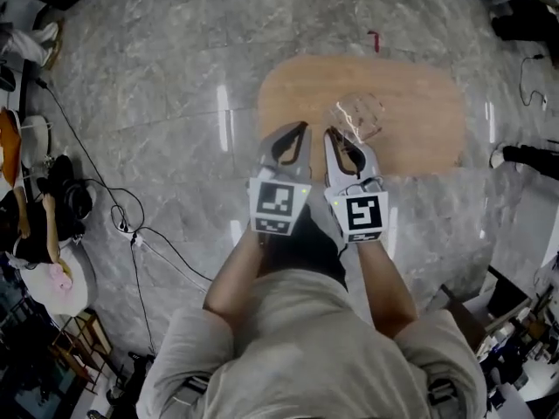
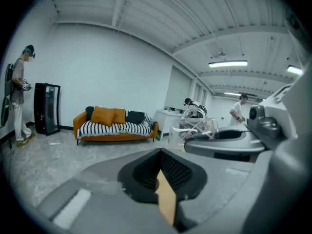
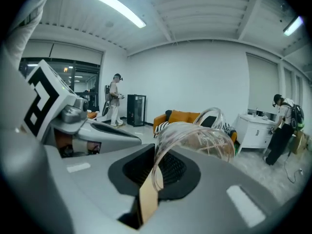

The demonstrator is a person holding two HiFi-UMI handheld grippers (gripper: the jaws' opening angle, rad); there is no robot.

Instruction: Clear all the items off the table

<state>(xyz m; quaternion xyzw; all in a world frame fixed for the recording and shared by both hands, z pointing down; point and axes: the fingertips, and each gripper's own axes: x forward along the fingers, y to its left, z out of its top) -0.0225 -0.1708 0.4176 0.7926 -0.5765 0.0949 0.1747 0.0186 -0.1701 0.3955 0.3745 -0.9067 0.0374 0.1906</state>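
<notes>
rim of clear jug [image 3: 207,139] clamped in right claw [image 3: 152,179], likely for lifting off table [image 1: 419,85]; left claw [image 2: 163,179] alongside, closed on nothing.

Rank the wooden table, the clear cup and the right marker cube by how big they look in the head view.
Largest: wooden table.
Then clear cup and right marker cube, which look about alike; the cube sits nearer the camera, so I won't rank them.

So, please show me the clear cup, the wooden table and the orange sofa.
clear cup [image 3: 209,143]: right gripper view, on its transparent wall.
wooden table [image 1: 419,103]: head view, on a bare part of the top.
orange sofa [image 2: 105,115]: left gripper view, on an orange cushion.
</notes>
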